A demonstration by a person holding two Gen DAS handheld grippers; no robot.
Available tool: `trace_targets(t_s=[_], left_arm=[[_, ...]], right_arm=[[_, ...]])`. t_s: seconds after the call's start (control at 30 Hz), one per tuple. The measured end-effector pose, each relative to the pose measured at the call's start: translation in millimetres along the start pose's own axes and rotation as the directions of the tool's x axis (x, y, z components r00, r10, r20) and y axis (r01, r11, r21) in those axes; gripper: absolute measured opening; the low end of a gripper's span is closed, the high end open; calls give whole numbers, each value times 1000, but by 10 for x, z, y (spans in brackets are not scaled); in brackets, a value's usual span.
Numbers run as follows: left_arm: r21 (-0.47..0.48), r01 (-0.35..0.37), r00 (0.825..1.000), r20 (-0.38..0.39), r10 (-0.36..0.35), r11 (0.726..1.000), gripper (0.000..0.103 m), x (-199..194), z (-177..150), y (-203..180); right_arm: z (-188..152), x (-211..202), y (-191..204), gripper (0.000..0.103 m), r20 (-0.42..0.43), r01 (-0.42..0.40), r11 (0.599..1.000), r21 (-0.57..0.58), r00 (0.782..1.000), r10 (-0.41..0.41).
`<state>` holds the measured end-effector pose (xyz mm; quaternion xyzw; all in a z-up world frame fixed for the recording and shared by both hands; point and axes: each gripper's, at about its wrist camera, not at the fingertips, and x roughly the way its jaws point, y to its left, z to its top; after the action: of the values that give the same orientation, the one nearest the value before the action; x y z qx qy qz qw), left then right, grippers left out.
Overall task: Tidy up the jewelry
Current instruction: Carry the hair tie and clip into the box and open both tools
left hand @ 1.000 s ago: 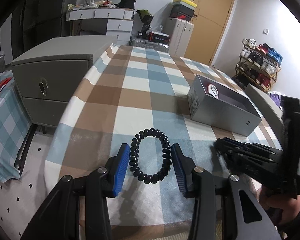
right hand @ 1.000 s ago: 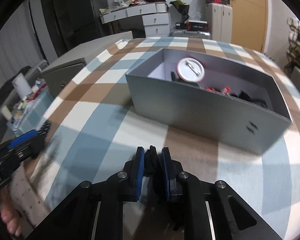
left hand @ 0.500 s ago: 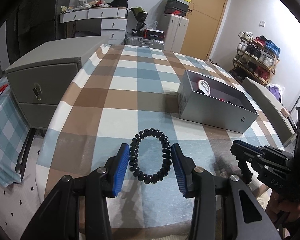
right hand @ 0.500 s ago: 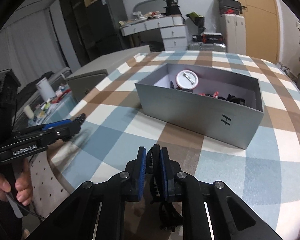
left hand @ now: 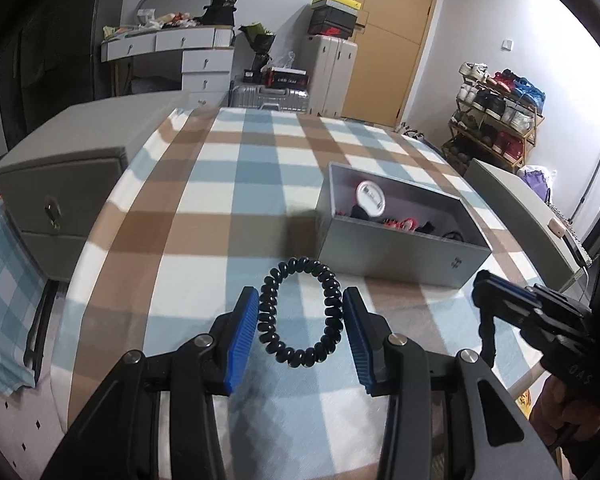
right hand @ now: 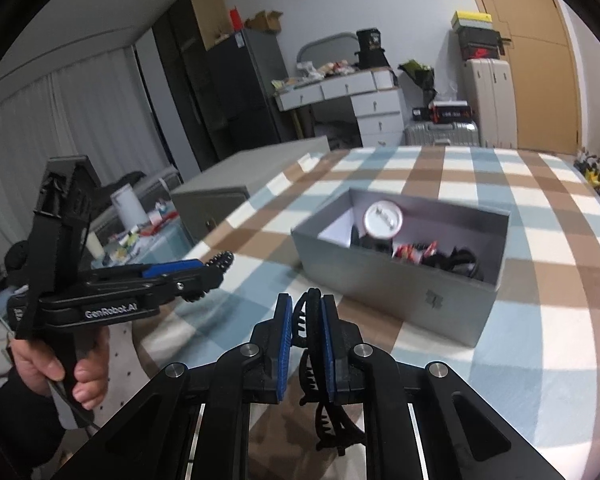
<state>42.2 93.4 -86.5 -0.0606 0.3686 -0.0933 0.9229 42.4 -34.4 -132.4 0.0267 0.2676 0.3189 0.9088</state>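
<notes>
My left gripper [left hand: 299,307] is shut on a black spiral hair tie [left hand: 300,316], held by its sides above the checked tablecloth; it also shows in the right wrist view [right hand: 220,261]. My right gripper [right hand: 305,312] is shut on a black claw hair clip [right hand: 312,344], whose toothed end hangs below the fingers. The open grey box [left hand: 400,252] stands ahead and to the right, holding a round white badge [left hand: 370,194], red pieces and black items. In the right wrist view the box [right hand: 396,280] is just ahead, right of centre.
A grey cabinet [left hand: 56,184] stands against the table's left edge. The right gripper body [left hand: 540,320] is at the table's near right corner. A white desk, suitcases and a shoe rack [left hand: 496,120] stand beyond the table.
Both grippers have risen above the table with their items. The box now shows from higher up, with its contents more visible. The left gripper came further into the right view.
</notes>
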Motion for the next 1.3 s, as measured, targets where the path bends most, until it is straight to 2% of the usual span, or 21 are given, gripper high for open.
trace_targets(t_s=[0.4,0.73,0.93,1.0,1.23,1.3], left_arm=[[58,18,998,54,-21,998,37,143,452,-332],[116,58,997,42,-63,992,37,426,704,-633],[133,78,997,0,-79,988,37,609,729,-745],[137,88,996,-16,-87,987,37,659,723,-773],[128,90,995,-56,-84,988,37,776,698,-817],[125,94,994,-71,-86,988,37,796,694,-821]], right_arm=[[299,-168,-383,13,96,-53,999,7,994,52],[545,-95,-820,13,132,-115,987,111,986,100],[693,42,-1010,13,137,-145,978,152,983,124],[707,89,-1034,13,128,-132,980,150,985,114],[714,321,-1114,13,62,-124,980,157,991,116],[707,372,-1106,13,38,-94,984,151,995,89]])
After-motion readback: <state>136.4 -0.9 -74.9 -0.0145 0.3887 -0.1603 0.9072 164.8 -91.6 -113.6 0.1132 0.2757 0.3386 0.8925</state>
